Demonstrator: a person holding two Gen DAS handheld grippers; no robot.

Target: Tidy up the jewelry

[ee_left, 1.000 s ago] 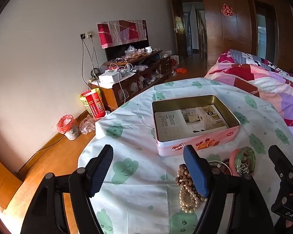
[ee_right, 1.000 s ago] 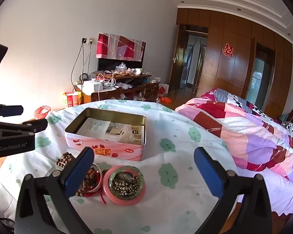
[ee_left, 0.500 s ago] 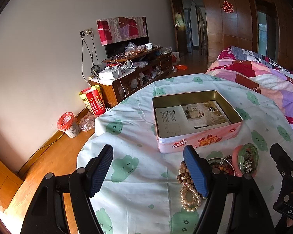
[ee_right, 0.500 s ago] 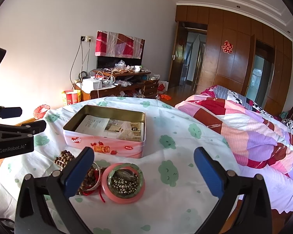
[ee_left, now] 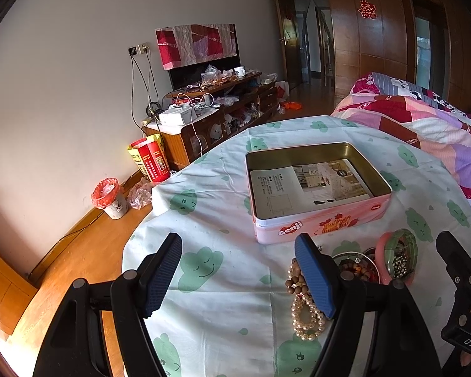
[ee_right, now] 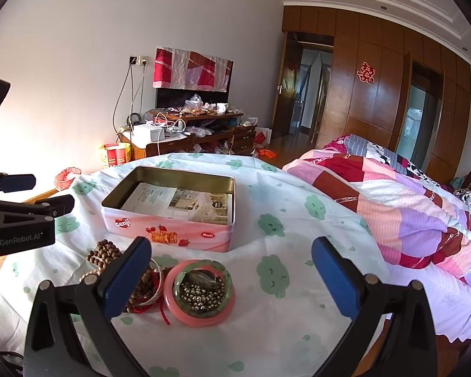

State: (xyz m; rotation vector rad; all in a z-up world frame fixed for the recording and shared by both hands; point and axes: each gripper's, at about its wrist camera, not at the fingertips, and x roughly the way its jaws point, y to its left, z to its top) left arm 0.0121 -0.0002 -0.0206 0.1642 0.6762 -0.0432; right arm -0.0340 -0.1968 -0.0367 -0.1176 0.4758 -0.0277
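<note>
While hovering level over table, both tongs, left & right, gape wide, empty, near jewelry.

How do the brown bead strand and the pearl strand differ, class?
The brown bead strand is dark and matte; the pearl strand is pale and glossy. The brown bead strand lies nearer the pink tin; the pearl strand lies farther from it. Both are round-beaded strands lying loose on the tablecloth.

Pink tin, white cloth with green clouds
</note>
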